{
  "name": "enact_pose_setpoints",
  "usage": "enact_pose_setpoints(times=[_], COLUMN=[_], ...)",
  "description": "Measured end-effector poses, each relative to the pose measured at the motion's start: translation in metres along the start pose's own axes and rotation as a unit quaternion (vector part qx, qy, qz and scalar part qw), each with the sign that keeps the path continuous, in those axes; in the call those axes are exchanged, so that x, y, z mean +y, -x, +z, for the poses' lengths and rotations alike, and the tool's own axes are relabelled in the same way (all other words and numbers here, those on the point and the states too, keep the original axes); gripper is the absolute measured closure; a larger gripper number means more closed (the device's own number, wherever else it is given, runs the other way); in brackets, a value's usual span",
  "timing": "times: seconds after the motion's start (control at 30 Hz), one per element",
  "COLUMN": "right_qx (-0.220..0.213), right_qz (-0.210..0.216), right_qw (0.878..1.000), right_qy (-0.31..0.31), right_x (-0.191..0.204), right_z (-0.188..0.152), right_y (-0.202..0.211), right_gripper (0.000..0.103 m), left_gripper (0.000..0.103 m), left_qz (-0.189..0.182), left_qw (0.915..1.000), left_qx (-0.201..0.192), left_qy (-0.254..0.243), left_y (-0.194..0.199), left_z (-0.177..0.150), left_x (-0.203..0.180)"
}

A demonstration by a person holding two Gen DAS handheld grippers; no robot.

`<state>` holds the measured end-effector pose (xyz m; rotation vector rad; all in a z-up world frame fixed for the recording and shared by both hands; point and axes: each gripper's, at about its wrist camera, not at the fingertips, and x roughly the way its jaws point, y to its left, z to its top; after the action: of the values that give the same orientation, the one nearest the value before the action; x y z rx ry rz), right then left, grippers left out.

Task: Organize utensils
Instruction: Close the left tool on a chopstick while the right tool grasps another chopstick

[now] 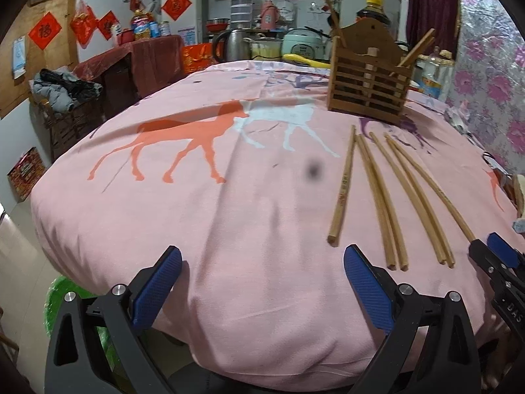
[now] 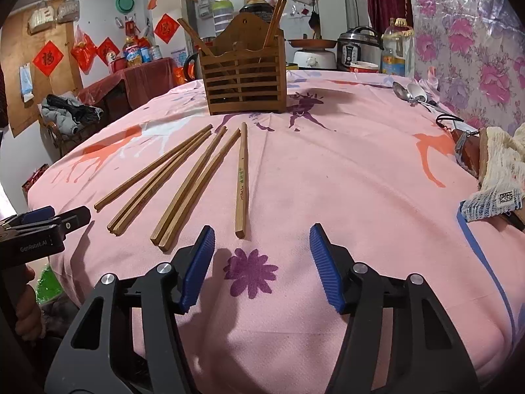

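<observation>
Several wooden chopsticks (image 1: 380, 203) lie fanned out on the pink tablecloth (image 1: 229, 216), in front of a slatted wooden holder (image 1: 369, 78) that has a few chopsticks standing in it. My left gripper (image 1: 262, 252) is open over bare cloth, left of the chopsticks. In the right wrist view the same chopsticks (image 2: 197, 187) and holder (image 2: 244, 78) show. My right gripper (image 2: 261, 229) is open, and the near end of a single printed chopstick (image 2: 242, 177) lies just ahead of its left finger, untouched. Each gripper shows at the edge of the other's view: the right gripper (image 1: 492, 249) and the left gripper (image 2: 65, 216).
Metal spoons (image 2: 410, 93) lie at the far right of the table. A white knitted rag (image 2: 498, 170) and a red-handled tool (image 2: 466, 144) sit at the right edge. Cookers, a kettle and bottles crowd the far edge behind the holder. The cloth drops off at the near edge.
</observation>
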<state>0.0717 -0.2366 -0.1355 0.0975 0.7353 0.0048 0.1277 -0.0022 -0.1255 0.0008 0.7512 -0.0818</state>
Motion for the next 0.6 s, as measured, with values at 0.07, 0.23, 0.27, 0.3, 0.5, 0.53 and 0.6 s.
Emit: enact_pose_setpoints(times=[0.07,0.23,0.27,0.3,0.5,0.53,0.6], right_qx=[0.000,-0.001,-0.001,-0.001,0.000,0.000,0.001], right_qz=[0.002,0.006,0.007,0.008,0.014,0.016,0.019], right_qw=[1.000,1.000,1.000,1.000,1.000,1.000,1.000], right_qy=[0.002,0.005,0.005,0.007,0.010,0.011,0.011], right_x=[0.001,0.003,0.003,0.003,0.007,0.007,0.008], right_z=[0.000,0.000,0.000,0.000,0.000,0.001,0.002], right_y=[0.000,-0.001,-0.001,-0.001,-0.003,-0.004,-0.006], right_gripper=[0.044,0.046,0.047,0.048,0.052,0.053,0.054], left_gripper=[0.006,0.030,0.036,0.042,0.057,0.059,0.066], left_qz=[-0.016,-0.055,-0.057,-0.062,-0.086,-0.091,-0.099], left_qw=[0.9999,0.9980,0.9978,0.9973,0.9951,0.9948,0.9942], left_qx=[-0.001,0.000,-0.002,-0.002,-0.004,-0.004,-0.002], left_qy=[-0.005,-0.032,-0.036,-0.038,-0.048,-0.046,-0.043], left_y=[-0.001,-0.007,-0.008,-0.009,-0.016,-0.016,-0.017], left_z=[0.001,0.005,0.006,0.006,0.010,0.010,0.012], left_x=[-0.002,-0.011,-0.014,-0.015,-0.022,-0.022,-0.021])
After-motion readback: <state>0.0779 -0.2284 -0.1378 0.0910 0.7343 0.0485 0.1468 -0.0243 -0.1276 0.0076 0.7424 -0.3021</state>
